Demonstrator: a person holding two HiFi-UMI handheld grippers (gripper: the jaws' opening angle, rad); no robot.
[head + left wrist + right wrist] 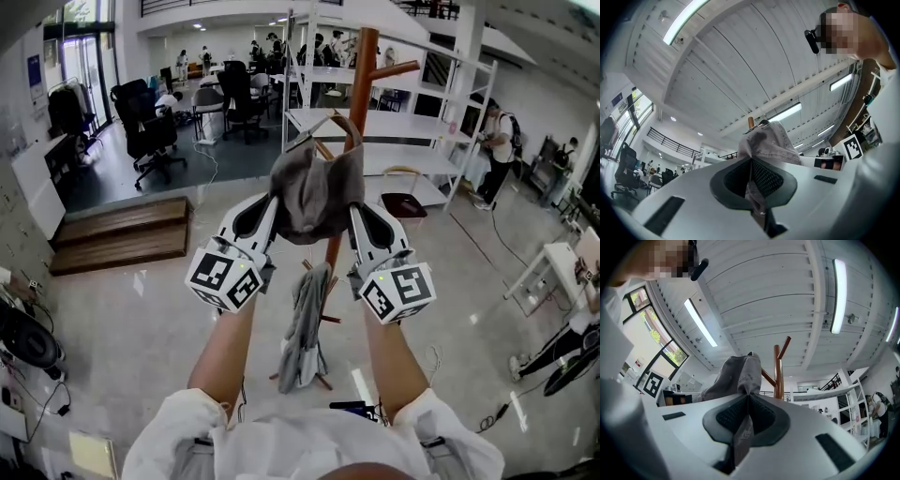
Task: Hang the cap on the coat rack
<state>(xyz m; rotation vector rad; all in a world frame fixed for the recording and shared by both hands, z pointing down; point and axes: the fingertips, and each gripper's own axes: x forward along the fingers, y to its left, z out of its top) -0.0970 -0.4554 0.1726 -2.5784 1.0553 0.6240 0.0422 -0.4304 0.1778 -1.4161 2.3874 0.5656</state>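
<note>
The left hand-held gripper (271, 204) and right hand-held gripper (355, 212) are each pinching an edge of the soft grey fabric cap (314, 192), holding it up near the brown wooden coat rack (362, 80), with settling it over a peg probably next.

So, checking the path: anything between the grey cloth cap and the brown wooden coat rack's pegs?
Nothing visible. The grey cloth cap, held by left gripper and right gripper, hangs before the brown wooden coat rack, upper pegs bare.

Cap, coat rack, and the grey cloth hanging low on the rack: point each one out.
cap (314, 192): head view, middle of its crown.
coat rack (362, 75): head view, upper pole.
grey cloth (305, 328): head view, its middle fold.
</note>
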